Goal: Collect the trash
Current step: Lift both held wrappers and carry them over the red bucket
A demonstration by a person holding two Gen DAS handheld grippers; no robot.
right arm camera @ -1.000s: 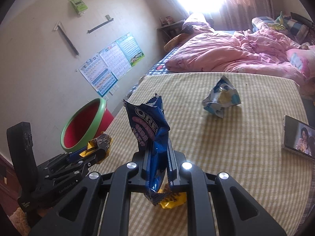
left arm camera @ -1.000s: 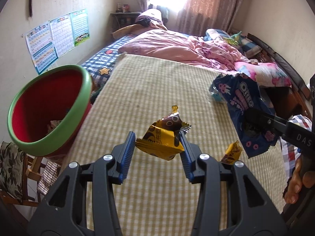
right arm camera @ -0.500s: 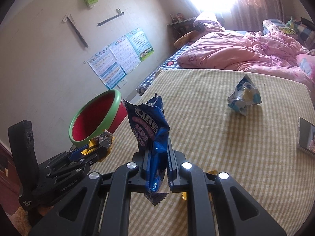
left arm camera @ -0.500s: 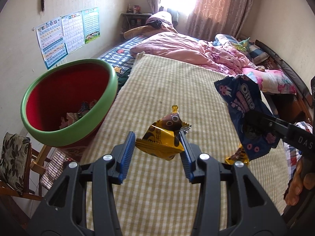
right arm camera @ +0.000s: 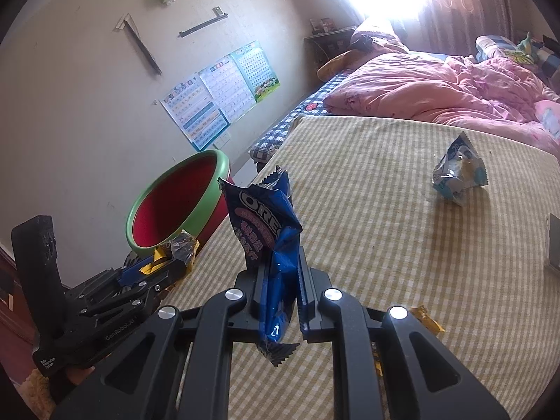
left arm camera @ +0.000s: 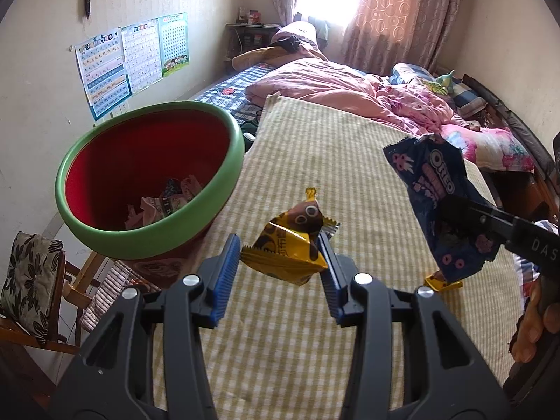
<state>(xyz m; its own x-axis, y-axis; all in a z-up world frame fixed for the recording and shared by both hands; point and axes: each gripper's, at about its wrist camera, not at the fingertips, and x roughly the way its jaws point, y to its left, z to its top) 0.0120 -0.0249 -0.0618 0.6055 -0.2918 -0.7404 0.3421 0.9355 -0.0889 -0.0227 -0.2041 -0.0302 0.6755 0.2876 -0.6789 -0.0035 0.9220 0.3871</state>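
The left tool (left arm camera: 280, 262) pinched the yellow wrapper (left arm camera: 288, 248) just right of the green-rimmed bin (left arm camera: 150, 241), nearer it than the right tool (right arm camera: 281, 280), which clamped the upright Oreo bag (right arm camera: 267, 231).

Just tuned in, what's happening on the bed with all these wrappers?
Trash pickup, mid-carry. The left hand-held gripper is shut on a yellow snack wrapper, close beside the green-rimmed red bin, which already holds some trash. The right hand-held gripper is shut on a blue Oreo bag. A pale blue wrapper still lies on the yellow checked bedcover.
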